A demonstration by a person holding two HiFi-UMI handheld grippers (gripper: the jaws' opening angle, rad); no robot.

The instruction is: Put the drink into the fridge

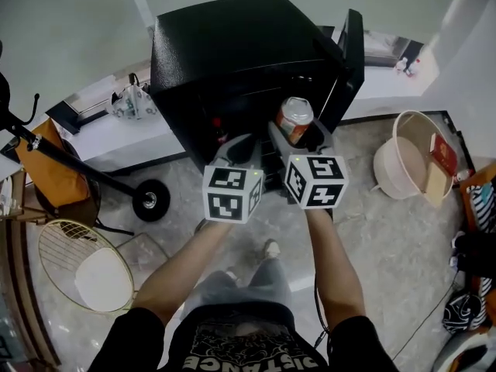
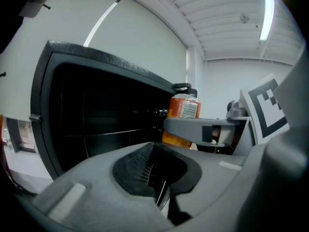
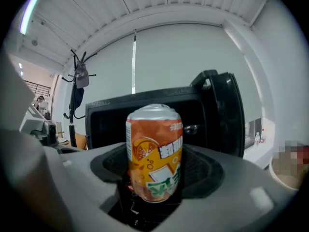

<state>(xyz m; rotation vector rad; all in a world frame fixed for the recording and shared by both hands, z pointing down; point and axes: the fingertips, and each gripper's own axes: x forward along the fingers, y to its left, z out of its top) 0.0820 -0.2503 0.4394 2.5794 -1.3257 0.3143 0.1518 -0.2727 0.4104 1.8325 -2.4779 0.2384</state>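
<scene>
Left gripper (image 1: 239, 147), right gripper (image 1: 297, 134): grey bodies, dark ribbed pads (image 2: 137, 164), black-and-white marker cubes (image 1: 232, 194) behind fingers. Wearer: black printed T-shirt (image 1: 232, 346), grey trousers (image 1: 252, 285).

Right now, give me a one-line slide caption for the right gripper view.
Right claw shut on an upright orange drink can, held before the open black fridge, door swung right.

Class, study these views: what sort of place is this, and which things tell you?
Probably a workroom or studio, not a kitchen: the small black fridge shares a pale tiled floor with a gold wire chair and a pink plastic basin.
</scene>
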